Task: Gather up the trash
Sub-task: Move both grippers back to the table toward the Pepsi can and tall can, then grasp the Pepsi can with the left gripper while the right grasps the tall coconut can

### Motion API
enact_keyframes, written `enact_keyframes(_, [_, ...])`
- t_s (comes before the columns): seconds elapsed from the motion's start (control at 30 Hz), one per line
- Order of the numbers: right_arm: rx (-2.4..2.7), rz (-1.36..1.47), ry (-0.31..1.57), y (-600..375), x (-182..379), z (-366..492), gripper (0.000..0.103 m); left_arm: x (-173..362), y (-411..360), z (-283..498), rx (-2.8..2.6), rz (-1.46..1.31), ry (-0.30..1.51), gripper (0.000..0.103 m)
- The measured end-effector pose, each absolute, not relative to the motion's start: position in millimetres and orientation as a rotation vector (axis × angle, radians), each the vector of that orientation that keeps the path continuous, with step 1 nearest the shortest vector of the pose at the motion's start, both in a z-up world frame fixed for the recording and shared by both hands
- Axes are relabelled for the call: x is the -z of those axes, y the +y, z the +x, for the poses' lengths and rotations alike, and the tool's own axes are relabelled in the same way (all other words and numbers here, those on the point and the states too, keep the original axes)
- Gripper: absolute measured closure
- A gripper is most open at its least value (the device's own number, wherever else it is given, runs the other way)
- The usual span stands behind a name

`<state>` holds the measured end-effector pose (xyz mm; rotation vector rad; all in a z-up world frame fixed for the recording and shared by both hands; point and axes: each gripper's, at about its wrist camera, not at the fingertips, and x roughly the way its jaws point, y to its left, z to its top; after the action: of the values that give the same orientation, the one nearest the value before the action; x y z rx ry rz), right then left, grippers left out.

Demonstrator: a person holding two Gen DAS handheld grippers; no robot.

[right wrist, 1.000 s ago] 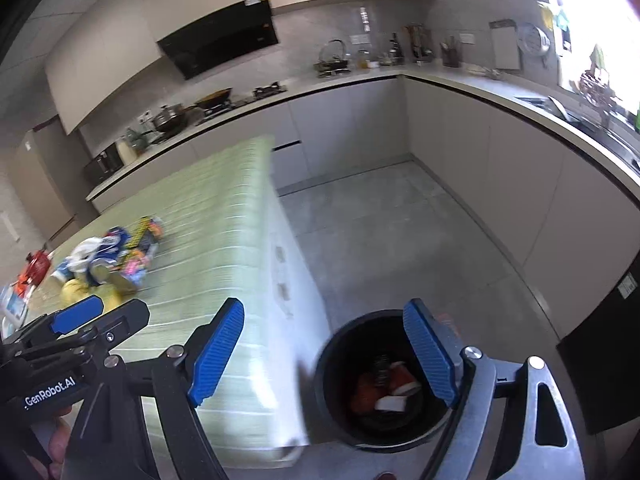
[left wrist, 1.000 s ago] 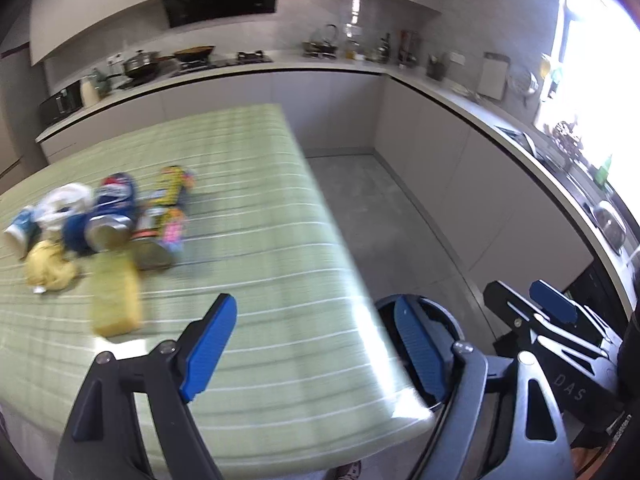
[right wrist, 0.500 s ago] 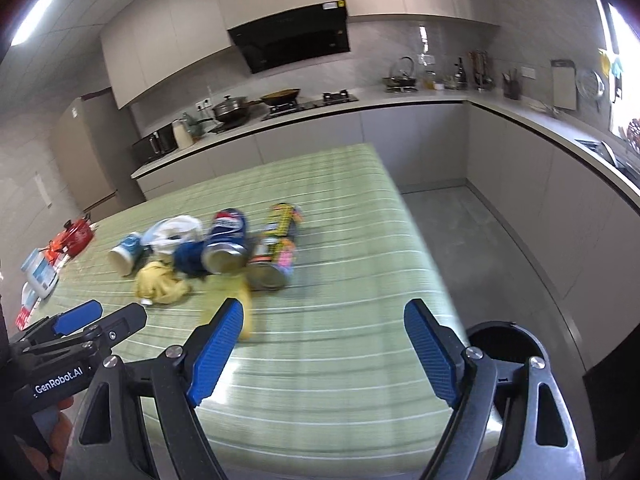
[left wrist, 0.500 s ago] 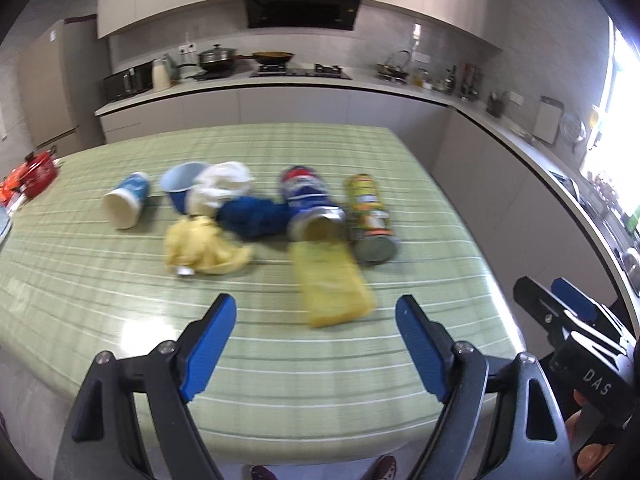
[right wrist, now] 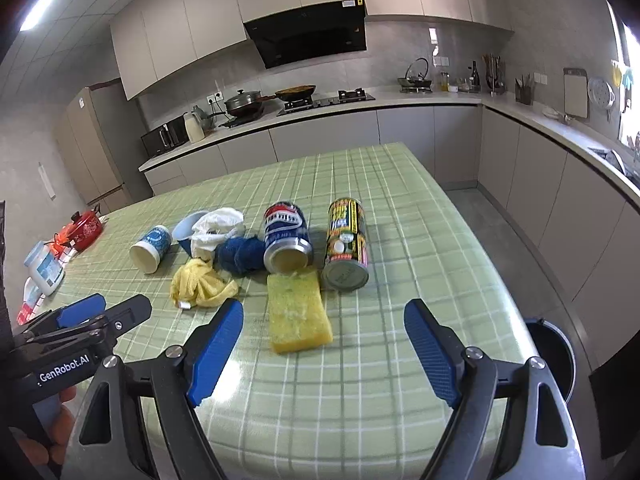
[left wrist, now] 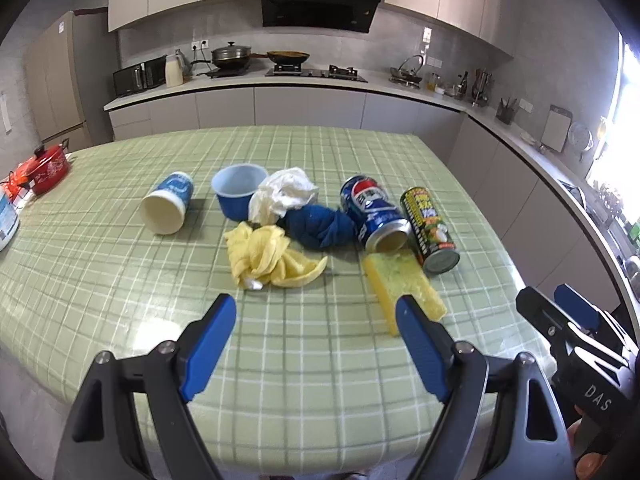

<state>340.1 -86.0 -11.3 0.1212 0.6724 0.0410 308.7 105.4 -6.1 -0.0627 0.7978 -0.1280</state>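
Trash lies on the green checked table: a yellow sponge, a blue Pepsi can, a yellow-black can, a blue cloth, a yellow crumpled cloth, white paper, a blue cup and a tipped paper cup. My left gripper is open and empty, short of the yellow cloth. My right gripper is open and empty, just before the sponge.
A black trash bin stands on the floor right of the table. A red pot and a white jar sit at the table's left end. Kitchen counters run along the back and right walls.
Both grippers swung left from over the bin and floor to face the table and the trash pile. Both stayed open.
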Motion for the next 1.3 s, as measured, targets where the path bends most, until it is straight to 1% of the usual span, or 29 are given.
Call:
enact_keyframes(0.5, [-0.087,0.135,0.65,-144,8,417,0.019,6,41,376,0.07,-0.025,0.792,0.02])
enact_keyframes(0.73, [-0.073,0.152,0.684,-155,20,450,0.019,14,32,402,0.082,-0.014,0.822,0.02])
enact_keyframes(1.3, [0.022,0.163,0.764,-146,49,507,0.019,45,19,471,0.172,0.006,0.915,0.02])
